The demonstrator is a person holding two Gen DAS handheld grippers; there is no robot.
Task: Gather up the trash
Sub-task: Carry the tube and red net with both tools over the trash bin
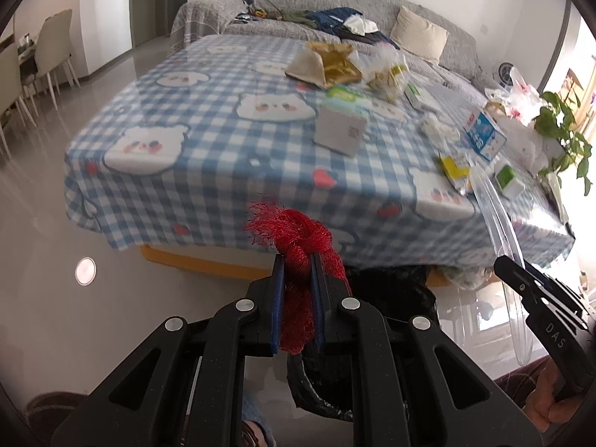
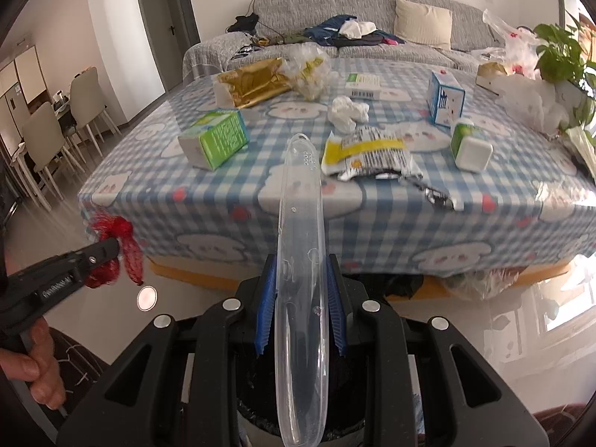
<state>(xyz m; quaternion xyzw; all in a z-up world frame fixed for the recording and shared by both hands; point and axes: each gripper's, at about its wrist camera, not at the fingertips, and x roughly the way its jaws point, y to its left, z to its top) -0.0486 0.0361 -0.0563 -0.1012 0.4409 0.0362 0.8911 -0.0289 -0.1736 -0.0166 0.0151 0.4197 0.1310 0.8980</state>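
Observation:
My left gripper point(image 1: 298, 260) is shut on a knotted red mesh net point(image 1: 298, 242), held in front of the table's near edge; the net point(image 2: 111, 257) and that gripper point(image 2: 111, 247) also show at the left of the right wrist view. My right gripper point(image 2: 301, 264) is shut on a long clear plastic case point(image 2: 301, 298) that sticks out forward over the table edge; the case point(image 1: 499, 223) and gripper point(image 1: 521, 272) appear at the right of the left wrist view. Below both grippers sits a bin lined with a black bag point(image 1: 316, 391) point(image 2: 335, 372).
The table wears a blue checked cloth point(image 2: 223, 193) and carries cartons point(image 2: 216, 138), a yellow wrapper point(image 2: 368, 152), crumpled tissue point(image 2: 348, 110), a gold bag point(image 2: 253, 82) and a blue-white box point(image 2: 445, 98). A potted plant point(image 2: 562, 52) stands at the right, a grey sofa point(image 2: 335, 3) behind, chairs point(image 2: 48, 141) at the left.

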